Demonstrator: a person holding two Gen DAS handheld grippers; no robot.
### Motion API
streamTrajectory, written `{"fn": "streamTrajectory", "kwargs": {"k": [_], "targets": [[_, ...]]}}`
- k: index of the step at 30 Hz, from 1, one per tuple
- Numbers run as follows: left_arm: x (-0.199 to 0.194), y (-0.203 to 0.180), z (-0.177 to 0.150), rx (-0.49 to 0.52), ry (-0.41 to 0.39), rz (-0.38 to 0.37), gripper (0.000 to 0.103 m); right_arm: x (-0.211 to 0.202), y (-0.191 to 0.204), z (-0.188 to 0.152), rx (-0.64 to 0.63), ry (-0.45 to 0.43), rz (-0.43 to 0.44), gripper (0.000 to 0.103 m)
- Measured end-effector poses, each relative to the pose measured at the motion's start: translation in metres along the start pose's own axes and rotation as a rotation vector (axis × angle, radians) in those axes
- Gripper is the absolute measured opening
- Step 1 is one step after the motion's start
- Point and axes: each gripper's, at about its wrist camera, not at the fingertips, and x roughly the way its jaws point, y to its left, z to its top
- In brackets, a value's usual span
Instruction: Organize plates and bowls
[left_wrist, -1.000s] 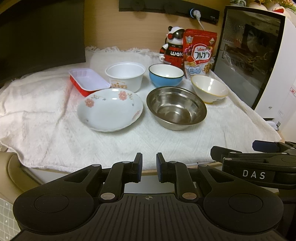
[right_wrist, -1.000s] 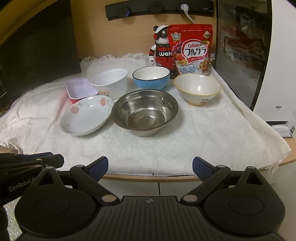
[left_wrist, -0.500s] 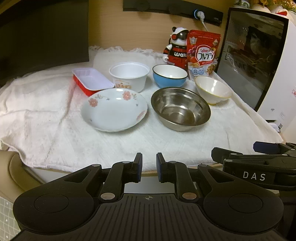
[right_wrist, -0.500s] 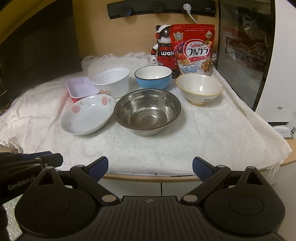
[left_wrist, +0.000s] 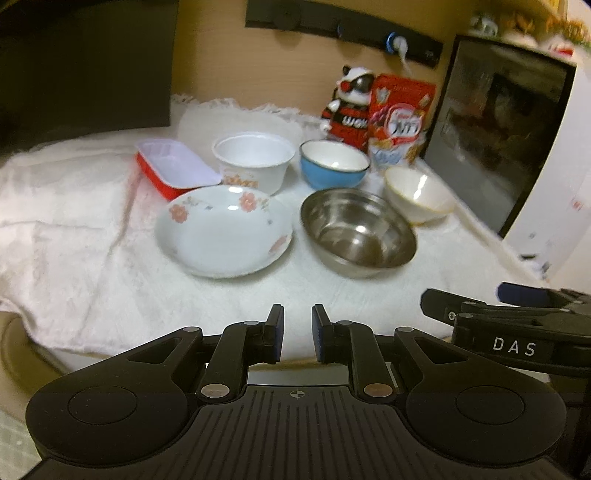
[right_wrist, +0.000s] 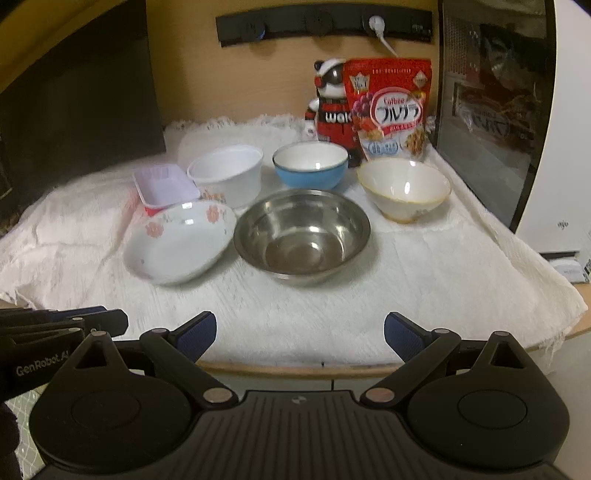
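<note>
On the white cloth lie a floral plate and a steel bowl in front. Behind them stand a red tray, a white plastic bowl, a blue bowl and a cream bowl. My left gripper hangs over the cloth's near edge, shut and holding nothing, short of the plate. My right gripper stands open and empty at the table's front edge, facing the steel bowl with the floral plate to its left.
A red cereal bag and a bear figurine stand at the back by the wall. A dark-doored white appliance closes off the right side. A dark panel stands at the left. The table's wooden edge runs just ahead of the right gripper.
My left gripper has crept forward toward the table, so the dishes sit slightly nearer in its view. The right gripper has hardly moved. No dish has shifted.
</note>
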Motion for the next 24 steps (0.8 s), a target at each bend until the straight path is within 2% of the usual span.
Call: {"fn": "streamTrajectory", "kwargs": {"k": [3, 5, 9, 12, 14, 17, 20, 24], "targets": [[0.007, 0.01, 0.004, 0.014, 0.005, -0.066, 0.02, -0.004, 0.0, 0.002, 0.001, -0.089, 0.006, 0.098], [0.018, 0.016, 0.005, -0.012, 0.052, -0.136, 0.022, -0.003, 0.001, 0.005, -0.02, -0.127, -0.008, 0.098], [0.043, 0.028, 0.004, -0.121, 0.144, -0.265, 0.022, -0.002, -0.008, 0.017, -0.034, -0.149, -0.037, 0.098], [0.061, 0.033, 0.008, -0.177, 0.173, -0.342, 0.022, 0.003, -0.02, 0.025, -0.018, -0.145, -0.007, 0.098], [0.074, 0.033, 0.015, -0.198, 0.177, -0.339, 0.022, 0.014, -0.029, 0.031, 0.011, -0.123, 0.008, 0.098], [0.083, 0.026, 0.028, -0.17, 0.096, -0.26, 0.022, 0.032, -0.044, 0.039, 0.056, -0.121, 0.051, 0.098], [0.093, 0.019, 0.044, -0.172, 0.049, -0.205, 0.022, 0.056, -0.063, 0.051, 0.099, -0.053, 0.081, 0.098], [0.104, 0.015, 0.066, -0.195, -0.01, -0.112, 0.022, 0.091, -0.099, 0.061, 0.193, 0.012, 0.203, 0.098]]}}
